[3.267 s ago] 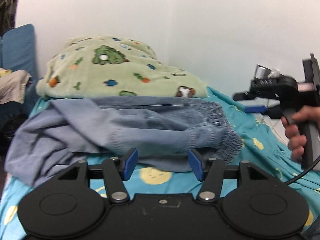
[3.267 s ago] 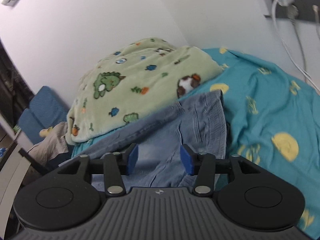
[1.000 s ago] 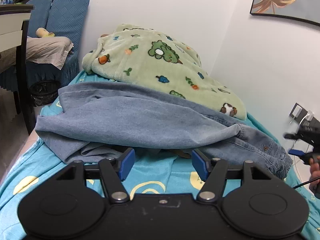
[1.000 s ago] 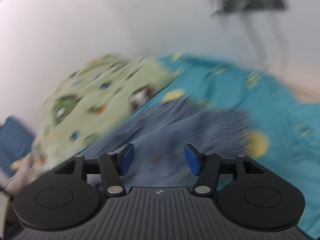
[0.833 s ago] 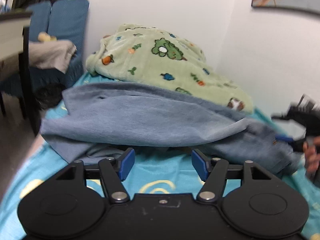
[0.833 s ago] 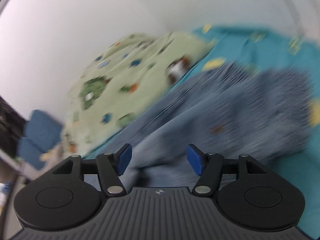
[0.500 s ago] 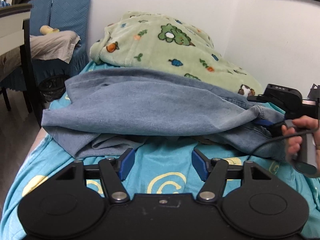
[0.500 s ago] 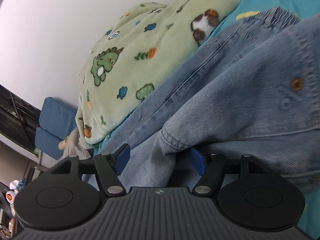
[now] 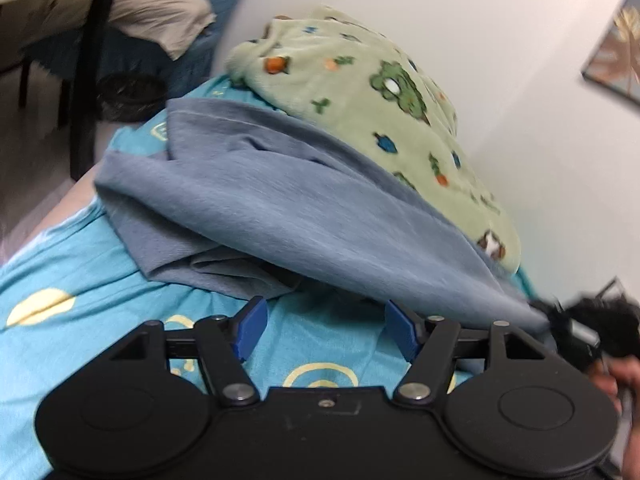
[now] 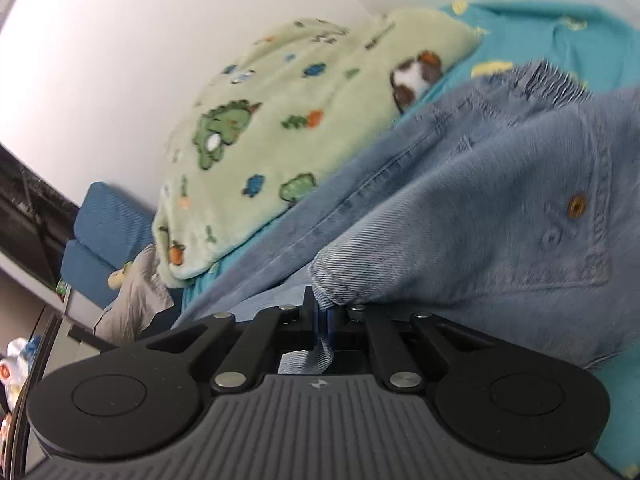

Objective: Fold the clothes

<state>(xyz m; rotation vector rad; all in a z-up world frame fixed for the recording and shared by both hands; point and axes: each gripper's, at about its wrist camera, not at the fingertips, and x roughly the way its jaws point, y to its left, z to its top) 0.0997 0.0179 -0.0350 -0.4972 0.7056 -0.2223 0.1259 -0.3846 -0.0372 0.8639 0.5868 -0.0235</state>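
A pair of blue denim jeans lies across the turquoise bed sheet, partly leaning on a green blanket. My left gripper is open and empty, just above the sheet in front of the jeans' near edge. My right gripper is shut on a fold of the jeans near the waist, with denim pinched between its blue pads. The right gripper and the hand holding it show blurred at the right edge of the left wrist view.
A green dinosaur-print blanket is heaped behind the jeans against the white wall. A blue chair with grey cloth and a dark table leg stand left of the bed. A framed picture hangs at the right.
My right gripper has closed on the jeans' fold; half a second ago it was open around it. My left gripper has swung and tilted, still open by the near edge.
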